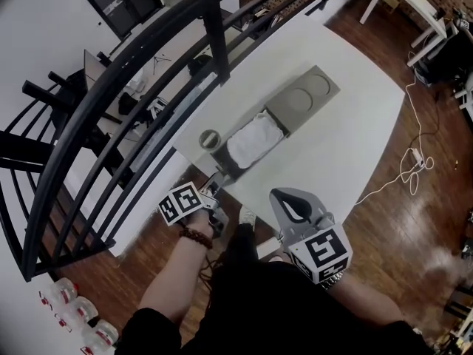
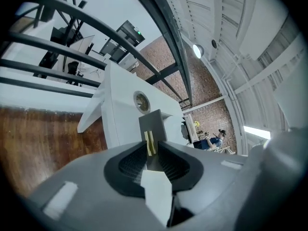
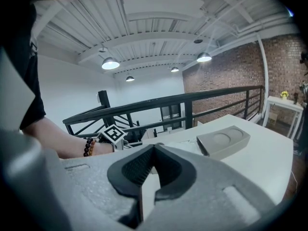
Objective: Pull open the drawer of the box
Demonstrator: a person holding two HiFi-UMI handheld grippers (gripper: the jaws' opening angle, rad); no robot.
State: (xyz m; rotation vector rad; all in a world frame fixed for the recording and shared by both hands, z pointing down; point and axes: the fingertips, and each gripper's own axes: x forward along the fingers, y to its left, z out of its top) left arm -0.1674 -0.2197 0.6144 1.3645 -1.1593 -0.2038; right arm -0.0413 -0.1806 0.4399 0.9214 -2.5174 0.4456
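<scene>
A grey box [image 1: 304,97] with two round recesses on its lid lies on the white table [image 1: 347,154]. Its drawer [image 1: 251,143] stands pulled out toward me, with white lining showing inside. My left gripper [image 1: 214,186] is at the drawer's front, shut on the small brass handle [image 2: 150,142] of the grey front panel [image 2: 153,123]. My right gripper [image 1: 283,197] hovers at the table's near edge, right of the drawer. Its jaws [image 3: 153,149] are closed together with nothing between them. The box [image 3: 224,139] shows ahead of it to the right.
A small round ring-shaped object [image 1: 210,138] sits on the table just left of the drawer. A black railing [image 1: 148,72] runs along the table's left side. A white cable [image 1: 414,161] lies on the wood floor at right. Plastic bottles [image 1: 74,316] stand at lower left.
</scene>
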